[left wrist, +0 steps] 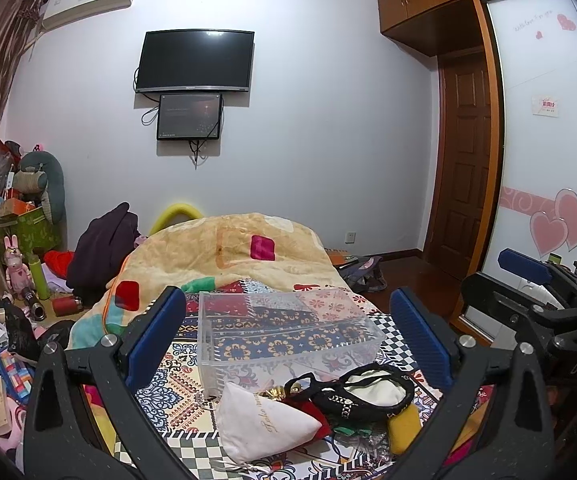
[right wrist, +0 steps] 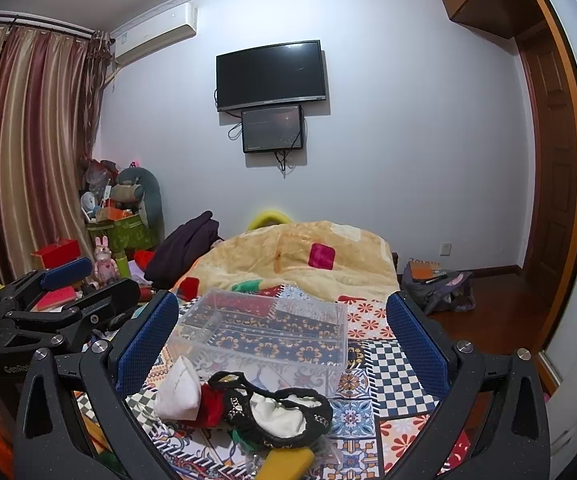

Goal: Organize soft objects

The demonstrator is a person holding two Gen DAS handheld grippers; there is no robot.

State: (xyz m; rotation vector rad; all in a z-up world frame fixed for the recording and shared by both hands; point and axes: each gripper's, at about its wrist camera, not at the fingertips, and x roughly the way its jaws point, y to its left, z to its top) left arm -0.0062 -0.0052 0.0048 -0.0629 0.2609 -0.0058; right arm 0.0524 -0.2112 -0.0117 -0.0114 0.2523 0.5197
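- Covering the bed (left wrist: 404,332), a patchwork spread carries everything in play, with a peach quilt (left wrist: 224,248) heaped at the far end.
- Sitting mid-bed, a clear plastic box (left wrist: 284,328) runs its long axis across the bed, open top up, just beyond the pile of soft items.
- Lying nearest the grippers, a black-trimmed pouch with a cream lining (right wrist: 280,412) stretches crosswise, mouth facing up, touching a red cloth (right wrist: 210,404).
- Resting at the pile's left edge, a white drawstring bag (left wrist: 264,424) points its narrow end toward the box.
- Peeking out at the near edge, a yellow sponge (right wrist: 288,462) lies partly under the pouch.
- Hovering above the pile, the left gripper (left wrist: 286,340) and right gripper (right wrist: 282,340) both hang with jaws spread wide, gripping nothing.
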